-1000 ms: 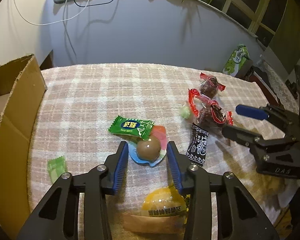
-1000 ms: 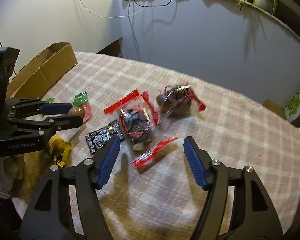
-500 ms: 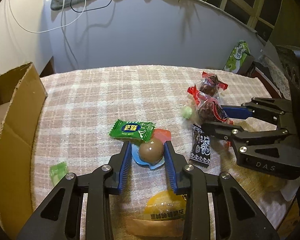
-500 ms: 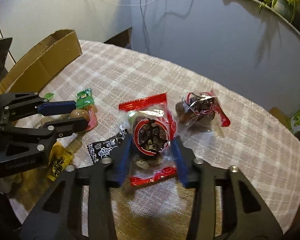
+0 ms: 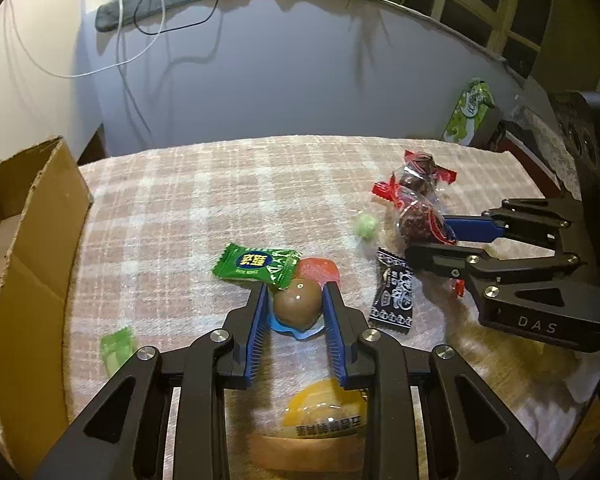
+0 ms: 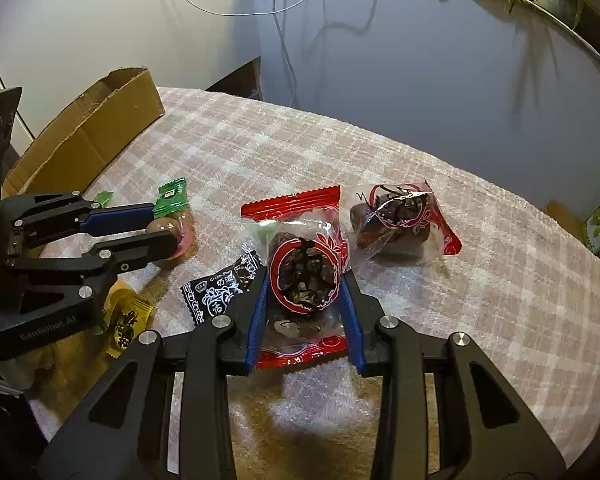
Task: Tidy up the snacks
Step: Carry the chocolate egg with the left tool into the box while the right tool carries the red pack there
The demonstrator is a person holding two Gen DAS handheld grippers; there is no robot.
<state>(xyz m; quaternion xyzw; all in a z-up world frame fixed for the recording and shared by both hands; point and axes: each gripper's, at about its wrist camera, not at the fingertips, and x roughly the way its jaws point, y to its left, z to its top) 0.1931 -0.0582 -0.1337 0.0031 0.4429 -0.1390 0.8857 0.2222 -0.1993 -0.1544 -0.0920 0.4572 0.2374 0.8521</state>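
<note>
One red-ended snack packet [image 6: 304, 276] lies lengthwise between the closing right gripper [image 6: 305, 284].

On the counter [image 5: 204, 200]: cardboard box [image 5: 28, 248] at the left edge. Round chocolate candy [image 5: 298, 305] between the left tongs [image 5: 294, 300], closing on it; flat candy packet [image 5: 256, 265] just behind, touching. Dark sachet [image 5: 394, 294] to the right, then the dried-fruit packet [image 6: 304, 268] between the right tongs [image 6: 305, 280], also closing. Second fruit packet [image 6: 396, 220] behind and right of it, apart.
</note>
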